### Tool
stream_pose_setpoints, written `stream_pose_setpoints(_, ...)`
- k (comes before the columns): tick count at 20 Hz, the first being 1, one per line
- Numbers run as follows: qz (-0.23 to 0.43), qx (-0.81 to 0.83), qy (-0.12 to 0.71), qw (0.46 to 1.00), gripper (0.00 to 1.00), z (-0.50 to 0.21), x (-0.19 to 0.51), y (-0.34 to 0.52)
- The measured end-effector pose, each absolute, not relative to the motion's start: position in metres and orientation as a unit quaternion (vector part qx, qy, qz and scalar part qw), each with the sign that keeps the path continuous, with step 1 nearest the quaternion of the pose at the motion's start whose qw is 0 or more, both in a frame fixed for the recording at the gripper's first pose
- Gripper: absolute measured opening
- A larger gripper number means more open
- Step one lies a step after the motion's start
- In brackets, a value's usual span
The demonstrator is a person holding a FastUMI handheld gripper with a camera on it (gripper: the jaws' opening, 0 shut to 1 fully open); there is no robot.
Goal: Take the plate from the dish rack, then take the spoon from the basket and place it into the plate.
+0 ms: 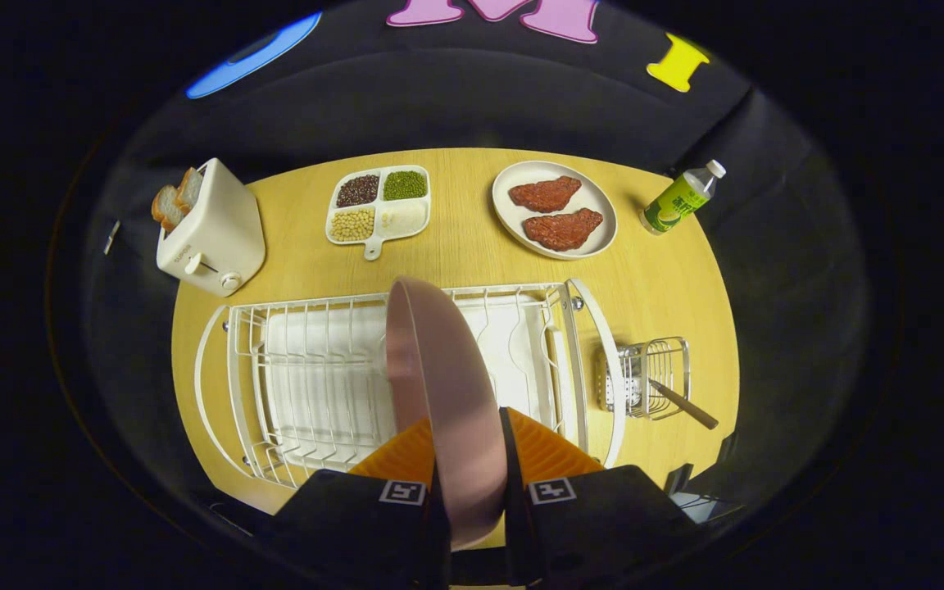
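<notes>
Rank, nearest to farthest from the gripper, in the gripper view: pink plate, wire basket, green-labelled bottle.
1. Pink round plate: gripped edge-on between the fingers of the gripper, over the white wire dish rack.
2. Small wire basket: beside the rack's end, holding a wooden-handled spoon.
3. Green-labelled plastic bottle: at the table's far corner.

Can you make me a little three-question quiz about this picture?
1. True or false: the gripper holds the pink plate on edge between its fingers.
2. Where is the spoon? A) on the plate B) in the basket beside the rack C) in the toaster
3. Fill in: the round dish beyond the rack has ___ red patties.

Key: 1 true; 2 B; 3 two.
</notes>
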State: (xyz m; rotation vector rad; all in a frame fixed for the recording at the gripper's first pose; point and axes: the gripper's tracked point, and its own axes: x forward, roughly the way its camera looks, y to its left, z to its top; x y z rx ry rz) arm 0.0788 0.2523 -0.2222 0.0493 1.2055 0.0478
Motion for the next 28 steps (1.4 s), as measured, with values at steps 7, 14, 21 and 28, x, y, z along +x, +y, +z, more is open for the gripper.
stream_pose_setpoints(7, 0.035, -0.030, 0.537, 0.842, 0.31, -0.200, 0.090, 0.255)
stream_pose_setpoints(14, 0.107, 0.103, 0.505, 0.850, 0.31, -0.180, 0.061, 0.245)
stream_pose_setpoints(21, 0.177, 0.137, 0.491, 0.842, 0.31, -0.180, -0.022, 0.219)
stream_pose_setpoints(28, 0.186, 0.190, 0.521, 0.811, 0.31, -0.229, -0.118, 0.212)
